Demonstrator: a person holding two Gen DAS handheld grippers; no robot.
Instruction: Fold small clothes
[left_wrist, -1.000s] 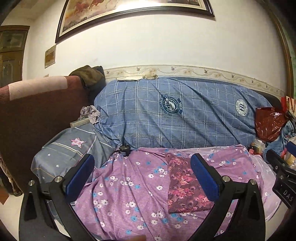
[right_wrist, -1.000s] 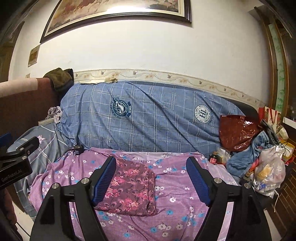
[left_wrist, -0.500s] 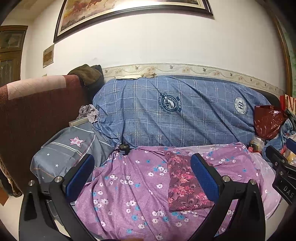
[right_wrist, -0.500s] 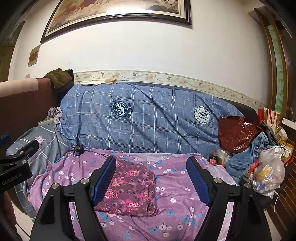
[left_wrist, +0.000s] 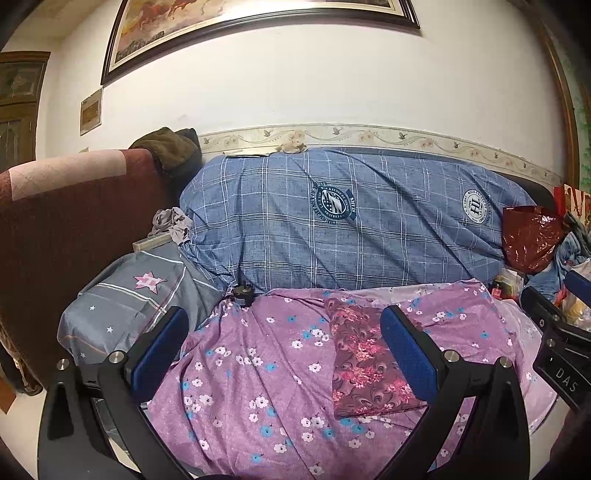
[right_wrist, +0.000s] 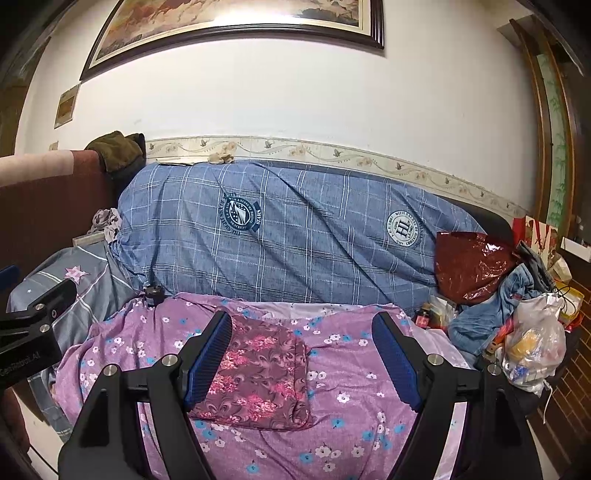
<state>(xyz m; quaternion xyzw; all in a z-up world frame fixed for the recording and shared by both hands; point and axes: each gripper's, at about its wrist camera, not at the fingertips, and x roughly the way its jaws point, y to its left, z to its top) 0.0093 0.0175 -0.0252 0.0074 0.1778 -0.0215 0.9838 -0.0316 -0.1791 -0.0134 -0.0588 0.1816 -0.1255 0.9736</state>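
Observation:
A folded maroon cloth with a pink flower print (left_wrist: 364, 363) lies flat on the purple flowered sheet (left_wrist: 266, 369). It also shows in the right wrist view (right_wrist: 260, 373) on the same sheet (right_wrist: 354, 406). My left gripper (left_wrist: 284, 347) is open and empty, held back from the sheet, with the cloth just left of its right finger. My right gripper (right_wrist: 301, 354) is open and empty, held above and behind the cloth, whose left edge is hidden by the left finger.
A blue plaid cover (left_wrist: 351, 221) drapes the sofa back. A grey star-print pillow (left_wrist: 133, 299) lies at the left by a brown armrest (left_wrist: 55, 229). A dark red bag (right_wrist: 469, 262), jeans and plastic bags (right_wrist: 535, 339) crowd the right end. A small black object (left_wrist: 242, 293) sits at the sheet's far edge.
Both grippers have drawn back and risen slightly from the sheet. The folded cloth has not moved. Both jaws stay open.

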